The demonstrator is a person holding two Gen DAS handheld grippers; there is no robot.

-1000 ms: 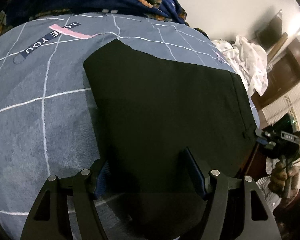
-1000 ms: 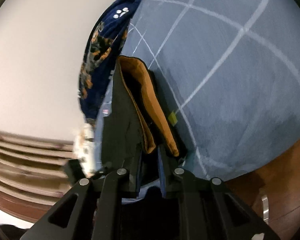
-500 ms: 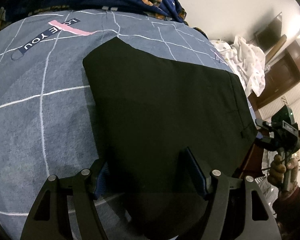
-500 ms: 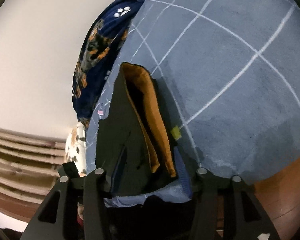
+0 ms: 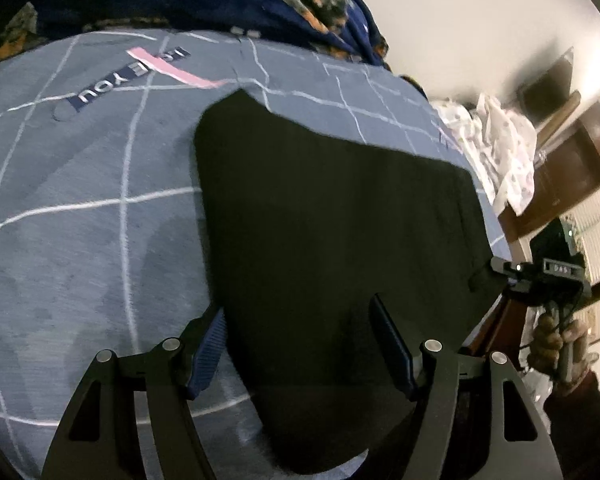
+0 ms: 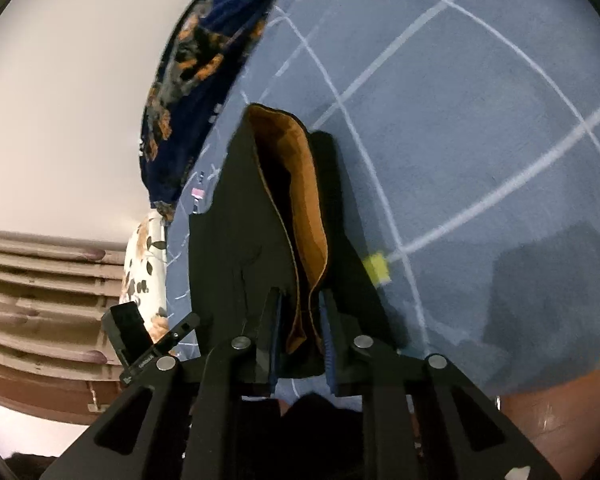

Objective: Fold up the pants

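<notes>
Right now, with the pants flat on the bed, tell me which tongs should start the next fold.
Right. The right tongs are closed on the orange-lined waistband of the pants. The left tongs are open, astride the cloth, gripping nothing.

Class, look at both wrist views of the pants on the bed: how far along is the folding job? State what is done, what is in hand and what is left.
Done: the black pants lie flat on the grey checked bedspread, apparently already doubled. In hand: the right gripper is shut on the waistband end, where the orange lining shows; the left gripper is open, straddling the other end. Left: grasping that end and, probably, folding it across.
</notes>
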